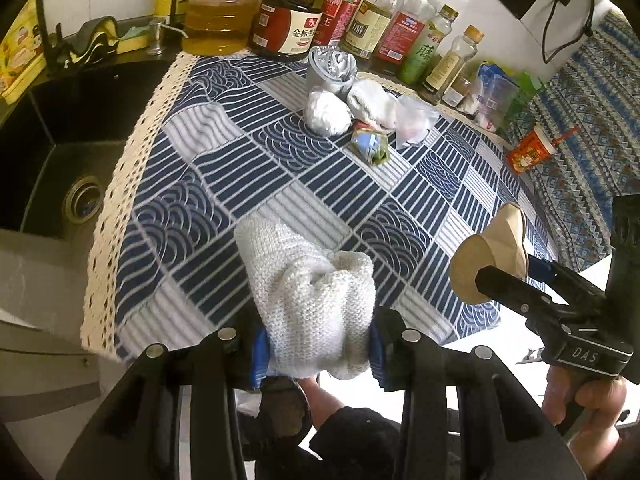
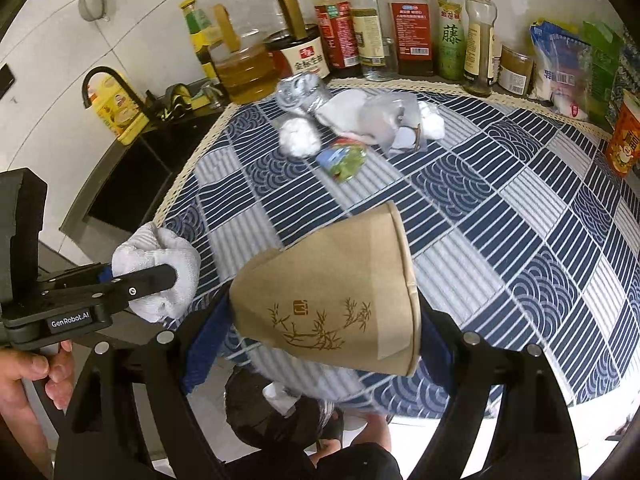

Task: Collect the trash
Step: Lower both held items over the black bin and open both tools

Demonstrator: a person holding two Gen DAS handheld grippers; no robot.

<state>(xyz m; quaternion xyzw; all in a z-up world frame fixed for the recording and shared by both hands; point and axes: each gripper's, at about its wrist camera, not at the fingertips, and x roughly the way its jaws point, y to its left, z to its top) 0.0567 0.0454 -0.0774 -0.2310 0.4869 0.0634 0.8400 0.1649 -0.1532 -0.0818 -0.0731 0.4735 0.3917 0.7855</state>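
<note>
Both grippers loaded above the counter's near edge.
Left gripper [image 1: 318, 354] clamps a crumpled white knitted cloth [image 1: 316, 280]; right gripper [image 2: 316, 344] grasps a brown paper cup [image 2: 332, 300] (bamboo print), tipped sideways.

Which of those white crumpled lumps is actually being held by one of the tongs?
The knitted white cloth, clamped in the left tongs at the table's near edge. The other white wads lie loose at the far side, beside the bottles.

place: home kitchen | evidence: black sink [image 1: 60, 152], condiment bottles [image 1: 368, 20], patterned tablecloth [image 1: 320, 200]
</note>
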